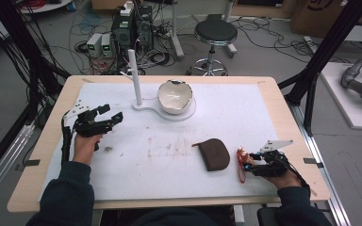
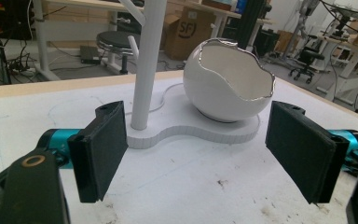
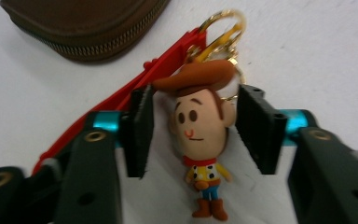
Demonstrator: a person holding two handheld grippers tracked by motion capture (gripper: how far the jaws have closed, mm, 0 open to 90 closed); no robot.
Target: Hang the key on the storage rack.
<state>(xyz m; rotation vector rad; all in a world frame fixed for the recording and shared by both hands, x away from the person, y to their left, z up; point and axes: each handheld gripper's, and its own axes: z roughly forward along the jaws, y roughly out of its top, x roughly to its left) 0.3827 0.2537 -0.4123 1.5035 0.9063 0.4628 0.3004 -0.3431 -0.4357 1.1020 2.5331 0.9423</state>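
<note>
I have the right hand-held gripper low over the white mat, right of the brown pouch. In the right gripper view its jaws stand either side of a cowboy figure keychain lying face up on the mat. The jaws are close to the figure's head, but I cannot tell whether the pads press on it or sit just off it. The figure's gold clasp and a red strap run from its hat toward the pouch, whose zip edge shows at the top of that view. In the high view the keychain lies just right of the pouch, with the right gripper at it.

My left hand-held gripper is well left of the pouch and nearer the far side of the table. Its jaws are spread wide with nothing between them. It looks toward the white stand, a post rising from a flat base. A white bowl shaped like a broken eggshell rests on that base beside the post. In the high view the stand is beyond the pouch, near the table's far edge.
</note>
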